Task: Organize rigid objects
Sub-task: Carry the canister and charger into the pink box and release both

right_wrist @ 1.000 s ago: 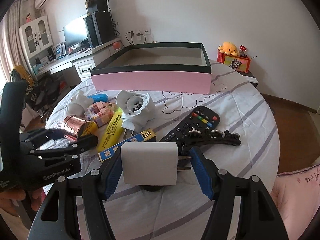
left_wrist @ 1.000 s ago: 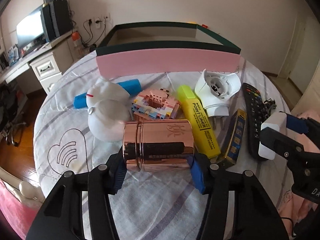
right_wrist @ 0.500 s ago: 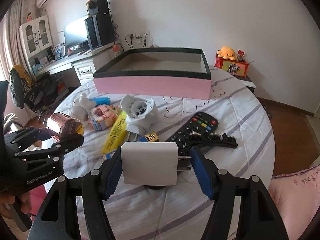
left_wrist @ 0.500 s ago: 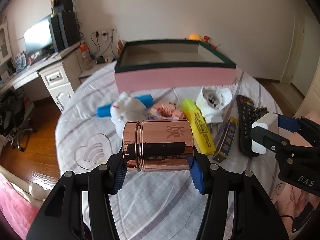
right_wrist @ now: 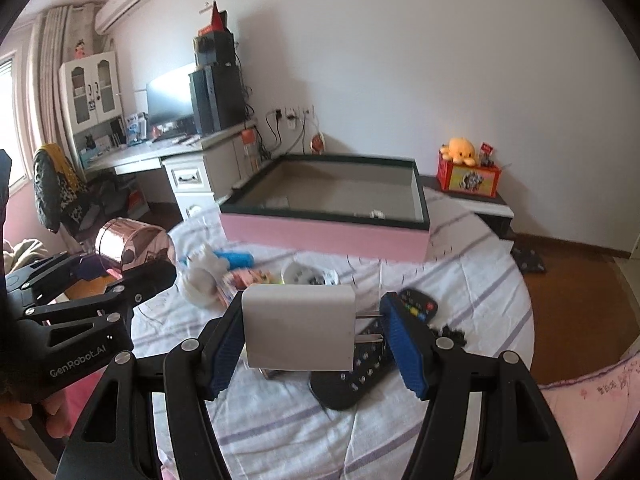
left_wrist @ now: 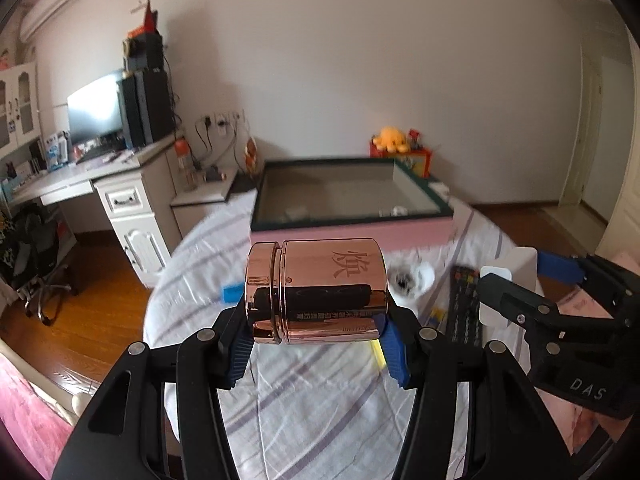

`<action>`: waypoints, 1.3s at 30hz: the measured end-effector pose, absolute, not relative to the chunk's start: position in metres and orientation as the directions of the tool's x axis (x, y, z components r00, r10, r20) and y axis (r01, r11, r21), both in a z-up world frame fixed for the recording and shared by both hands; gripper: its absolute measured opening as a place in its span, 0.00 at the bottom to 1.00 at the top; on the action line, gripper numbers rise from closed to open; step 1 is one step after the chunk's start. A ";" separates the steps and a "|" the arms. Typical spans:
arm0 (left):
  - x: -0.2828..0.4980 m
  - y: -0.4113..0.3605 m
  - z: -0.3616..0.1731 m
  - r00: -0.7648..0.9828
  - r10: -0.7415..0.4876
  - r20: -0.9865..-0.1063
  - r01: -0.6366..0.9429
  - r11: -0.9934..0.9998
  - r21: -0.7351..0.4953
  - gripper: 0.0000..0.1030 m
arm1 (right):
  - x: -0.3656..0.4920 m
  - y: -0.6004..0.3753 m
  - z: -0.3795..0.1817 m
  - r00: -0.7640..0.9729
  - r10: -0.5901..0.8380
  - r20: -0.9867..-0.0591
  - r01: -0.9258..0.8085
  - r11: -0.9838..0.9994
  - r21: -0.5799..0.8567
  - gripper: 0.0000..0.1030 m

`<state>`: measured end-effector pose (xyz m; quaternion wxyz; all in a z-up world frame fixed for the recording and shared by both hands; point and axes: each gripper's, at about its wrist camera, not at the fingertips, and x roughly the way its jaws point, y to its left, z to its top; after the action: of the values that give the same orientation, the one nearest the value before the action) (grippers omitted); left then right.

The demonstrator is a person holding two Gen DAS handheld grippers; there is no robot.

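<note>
Left wrist view shows the left hand-held gripper [left_wrist: 316,336] pinching a rose-gold tin [left_wrist: 316,290] by its two ends between the blue pads [left_wrist: 394,346], the tin lying sideways in the air above the striped cloth [left_wrist: 320,400]. A Chinese character is embossed on the tin's side, and a line of small print runs along its lower edge, too small to read. Beyond it stands the pink box [left_wrist: 348,236] with a dark green rim, open at the top, with a few small pieces on its floor. On the right of this view the right hand-held gripper [left_wrist: 520,280] bears the white letters "DAS" on its black body.

Right wrist view has the right hand-held gripper clamped on a white charger plug [right_wrist: 298,326], one pad on its flat back, the other against its two metal prongs, which point right. Under it on the cloth lies a black remote control [right_wrist: 360,376] with coloured buttons. Further back, near the box, sit a white plug adapter [right_wrist: 308,274], a blue cylinder [right_wrist: 236,259], a white figure [right_wrist: 202,276] and a small brick model [right_wrist: 244,280], all blurred. The left hand-held gripper's body reads "GenRobot.AI".
</note>
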<state>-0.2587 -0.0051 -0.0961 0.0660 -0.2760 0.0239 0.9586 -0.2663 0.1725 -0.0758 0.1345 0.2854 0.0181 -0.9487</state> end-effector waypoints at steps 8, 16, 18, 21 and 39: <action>-0.258 -0.006 -0.063 -0.878 0.114 -0.464 -0.133 -0.991 0.009 0.53 | -0.269 0.165 -0.036 -0.848 -0.252 -0.466 0.281 -0.960 0.008 0.65; -0.272 0.001 -0.045 -0.893 0.113 -0.435 -0.144 -0.989 0.039 0.53 | -0.286 0.157 -0.015 -0.868 -0.251 -0.429 0.293 -0.956 -0.034 0.65; -0.282 0.004 -0.044 -0.892 0.116 -0.437 -0.151 -0.987 0.047 0.53 | -0.292 0.155 -0.013 -0.870 -0.246 -0.427 0.292 -0.955 -0.046 0.65; -0.303 0.007 -0.045 -0.883 0.119 -0.453 -0.158 -0.986 0.050 0.53 | -0.303 0.155 -0.013 -0.870 -0.241 -0.430 0.292 -0.955 -0.057 0.65; -0.424 0.000 -0.110 -0.743 0.164 -0.649 -0.188 -0.982 -0.033 0.47 | -0.416 0.174 -0.065 -0.772 -0.264 -0.578 0.307 -0.951 0.024 0.65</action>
<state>-0.4243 -0.0003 -0.1103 0.0942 -0.3459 0.0170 0.9334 -0.4164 0.1737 -0.0646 0.1519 0.3017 0.0358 -0.9405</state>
